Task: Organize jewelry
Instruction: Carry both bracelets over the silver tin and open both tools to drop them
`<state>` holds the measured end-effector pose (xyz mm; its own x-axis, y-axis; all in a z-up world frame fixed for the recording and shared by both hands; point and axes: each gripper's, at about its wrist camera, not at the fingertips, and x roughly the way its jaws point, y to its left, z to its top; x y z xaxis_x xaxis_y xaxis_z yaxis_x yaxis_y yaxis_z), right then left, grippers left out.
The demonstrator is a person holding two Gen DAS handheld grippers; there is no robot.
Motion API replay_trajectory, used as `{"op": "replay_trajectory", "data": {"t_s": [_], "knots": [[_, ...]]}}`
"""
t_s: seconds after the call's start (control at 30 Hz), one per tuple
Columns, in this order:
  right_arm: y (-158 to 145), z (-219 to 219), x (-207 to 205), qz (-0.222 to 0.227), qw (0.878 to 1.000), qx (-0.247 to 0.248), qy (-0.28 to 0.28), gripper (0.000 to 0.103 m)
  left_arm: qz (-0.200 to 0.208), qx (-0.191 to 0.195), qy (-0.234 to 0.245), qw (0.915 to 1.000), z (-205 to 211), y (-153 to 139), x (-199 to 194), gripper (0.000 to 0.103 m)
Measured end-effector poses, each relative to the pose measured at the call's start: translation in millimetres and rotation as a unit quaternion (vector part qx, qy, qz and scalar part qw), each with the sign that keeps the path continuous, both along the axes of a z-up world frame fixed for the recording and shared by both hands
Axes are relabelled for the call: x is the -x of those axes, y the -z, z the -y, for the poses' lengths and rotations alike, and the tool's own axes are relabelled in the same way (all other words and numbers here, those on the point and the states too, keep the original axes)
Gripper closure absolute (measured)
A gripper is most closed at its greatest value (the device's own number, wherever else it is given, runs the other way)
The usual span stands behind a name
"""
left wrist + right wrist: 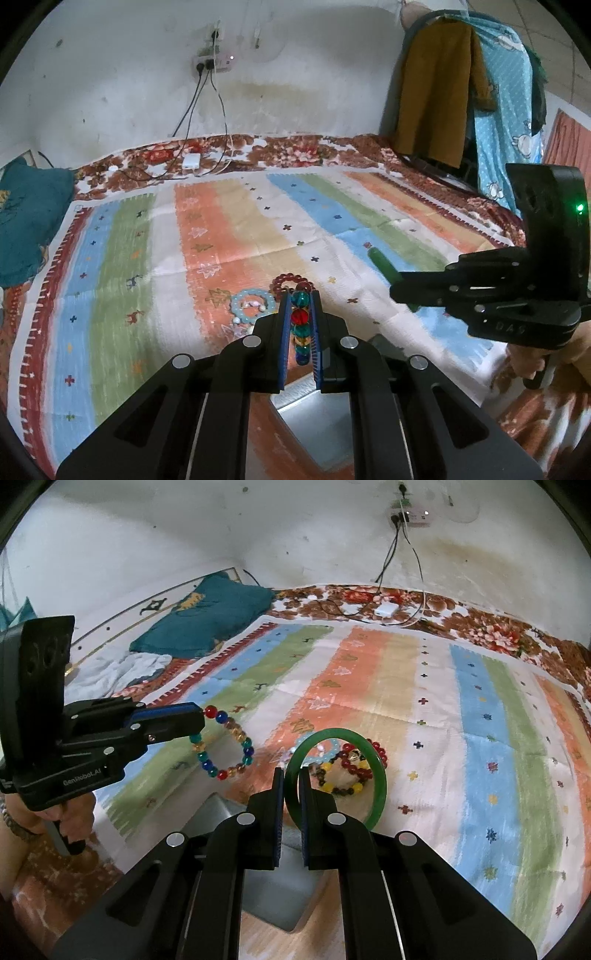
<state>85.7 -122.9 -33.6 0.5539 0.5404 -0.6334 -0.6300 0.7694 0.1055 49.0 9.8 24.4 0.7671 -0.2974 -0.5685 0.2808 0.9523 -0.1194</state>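
Observation:
My left gripper (300,297) is shut on a multicoloured bead bracelet (301,325) and holds it above the striped cloth; the bracelet hangs as a ring in the right wrist view (221,747) from the left gripper (201,718). My right gripper (291,773) is shut on a green bangle (380,775), held upright above the cloth; the bangle also shows in the left wrist view (384,264). On the cloth lie a dark red bead bracelet (291,280), a pale blue bead bracelet (255,304) and a yellow and dark bead bracelet (341,786).
A grey tray (221,812) sits on the bed below both grippers. The striped cloth (406,686) covers a floral blanket. A teal pillow (207,616) lies at the far left. A white charger (386,610) and cables lie by the wall. Clothes (436,92) hang at the right.

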Motion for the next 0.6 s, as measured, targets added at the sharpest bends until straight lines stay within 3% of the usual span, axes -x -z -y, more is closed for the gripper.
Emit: {"op": "replay_trajectory", "data": {"t_s": [0.43, 0.6], "knots": [[0.8, -2.7, 26.9, -0.007, 1.000, -0.012, -0.026, 0.094, 0.010, 0.012, 0.005, 0.9999, 6.5, -2.9, 33.0, 0.094], [3.8, -6.9, 32.5, -0.019, 0.999, -0.016, -0.041, 0.094, -0.011, 0.028, 0.004, 0.9995, 4.1, 2.7, 35.4, 0.093]]}}
